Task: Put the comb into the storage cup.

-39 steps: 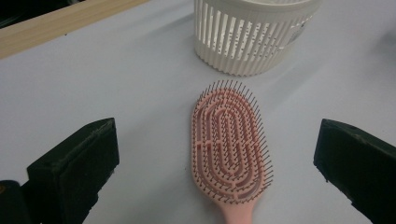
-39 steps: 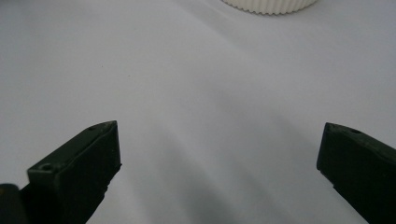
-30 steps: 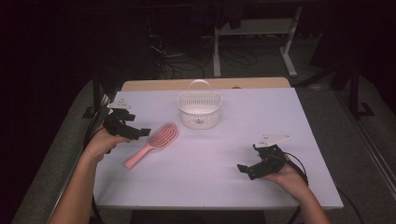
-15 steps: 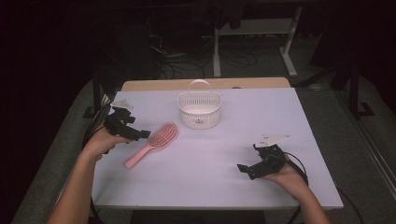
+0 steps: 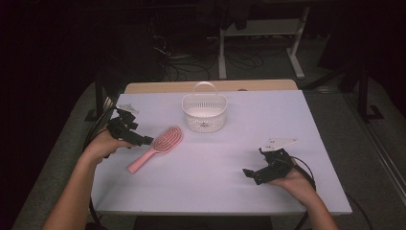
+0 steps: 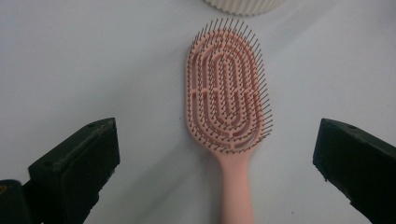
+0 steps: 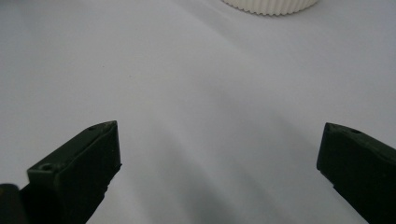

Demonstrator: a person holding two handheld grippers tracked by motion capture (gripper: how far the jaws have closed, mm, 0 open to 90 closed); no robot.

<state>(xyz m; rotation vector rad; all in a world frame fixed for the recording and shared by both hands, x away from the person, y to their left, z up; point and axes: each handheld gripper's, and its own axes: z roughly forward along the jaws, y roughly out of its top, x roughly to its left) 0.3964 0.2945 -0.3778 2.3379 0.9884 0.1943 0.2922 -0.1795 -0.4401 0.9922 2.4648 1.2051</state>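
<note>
Both hand-held grippers gape wide, the left hand-held gripper [image 6: 217,163] view alone showing the pink hairbrush's [image 6: 227,102] bristles.

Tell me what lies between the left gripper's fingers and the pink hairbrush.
Nothing but bare white table. In the left gripper view the open left gripper straddles the hairbrush handle, with only tabletop on either side. The high view agrees.

dark room, white table [image 5: 306,120], floor cables [image 5: 191,67]

Dim lab: white table [image 5: 287,120], floor cables [image 5: 191,67], bench frame [image 5: 258,38].
</note>
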